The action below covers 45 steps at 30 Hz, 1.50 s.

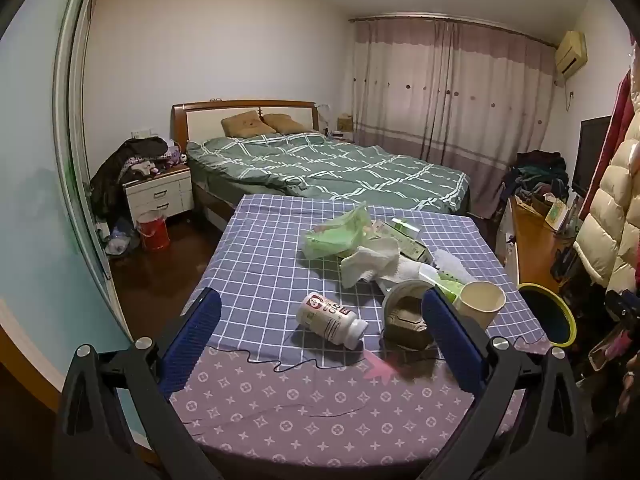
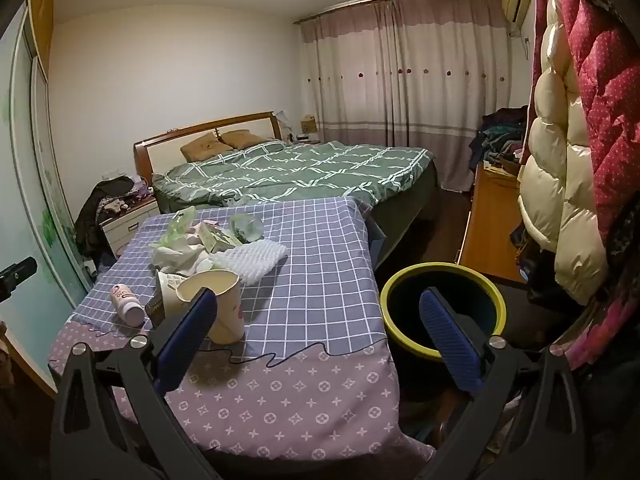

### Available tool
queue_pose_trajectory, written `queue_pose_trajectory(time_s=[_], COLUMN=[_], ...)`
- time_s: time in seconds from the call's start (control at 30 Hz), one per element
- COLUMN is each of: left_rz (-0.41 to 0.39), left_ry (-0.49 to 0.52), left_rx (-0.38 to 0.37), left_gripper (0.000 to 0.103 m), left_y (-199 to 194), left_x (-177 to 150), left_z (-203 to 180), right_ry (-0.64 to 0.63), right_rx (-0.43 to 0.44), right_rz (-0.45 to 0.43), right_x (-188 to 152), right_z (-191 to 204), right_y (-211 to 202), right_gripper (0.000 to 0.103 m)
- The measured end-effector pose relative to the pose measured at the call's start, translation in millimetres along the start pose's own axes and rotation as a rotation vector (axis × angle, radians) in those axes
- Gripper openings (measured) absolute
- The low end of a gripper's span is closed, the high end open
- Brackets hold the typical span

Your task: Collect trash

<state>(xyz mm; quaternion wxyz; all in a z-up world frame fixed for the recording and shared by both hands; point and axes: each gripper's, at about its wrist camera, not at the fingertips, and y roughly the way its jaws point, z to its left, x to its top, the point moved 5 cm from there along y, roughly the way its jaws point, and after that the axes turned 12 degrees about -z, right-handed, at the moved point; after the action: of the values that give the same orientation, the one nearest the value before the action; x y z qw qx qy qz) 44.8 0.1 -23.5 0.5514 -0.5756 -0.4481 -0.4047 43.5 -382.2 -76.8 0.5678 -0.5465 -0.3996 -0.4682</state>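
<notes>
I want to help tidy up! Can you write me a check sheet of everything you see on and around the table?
Surface: table under a checked cloth.
Job's things: paper cup upright; white bottle on its side; tissues, green bag, carton, foam net piled behind; bin beside the table.
Clutter: tape roll.
Grippers: left gripper and right gripper open, holding nothing.
Cables: nothing seen.
Surroundings: bed, curtains, hanging coats.
</notes>
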Motion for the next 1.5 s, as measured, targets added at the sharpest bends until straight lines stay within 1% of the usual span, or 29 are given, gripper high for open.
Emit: queue_pose_trajectory(time_s=[0.27,0.37,0.4,0.5,0.53,1.1,1.5], left_rz=[-0.013,-0.026,-0.022,-0.012,-0.010,0.008,0.021], left_ry=[0.018,0.020,0.000,-0.012,-0.014,-0.011,-0.008], left_rx=[-0.002,0.001,-0.001,-0.006,-0.008,-0.029,-0.032], left_gripper=[0.099,0.099,0.099,0.099,0.099,0.099,0.099], left_y=[-6,-10,-12,-8,-8,-4,0], left_x=[2,3,3,0,0,-3,-7], left_z=[-10,-11,-2,-1,-1,-5,-8], right_ry=[0.015,-0.001,-0.001,0.000,0.001,0.017,0.019], right_rx=[0.018,0.010,0.010,0.012,0.008,0.015,0.012], right_rz=[0.003,0.006,0.006,0.007,0.009,0.031,0.029], right_x=[0,0,1,3,-4,-10,-10], right_z=[0,4,3,1,4,4,4], right_y=[4,2,2,2,7,15,15], right_gripper=[0.097,0.097,0.097,0.097,0.097,0.097,0.097])
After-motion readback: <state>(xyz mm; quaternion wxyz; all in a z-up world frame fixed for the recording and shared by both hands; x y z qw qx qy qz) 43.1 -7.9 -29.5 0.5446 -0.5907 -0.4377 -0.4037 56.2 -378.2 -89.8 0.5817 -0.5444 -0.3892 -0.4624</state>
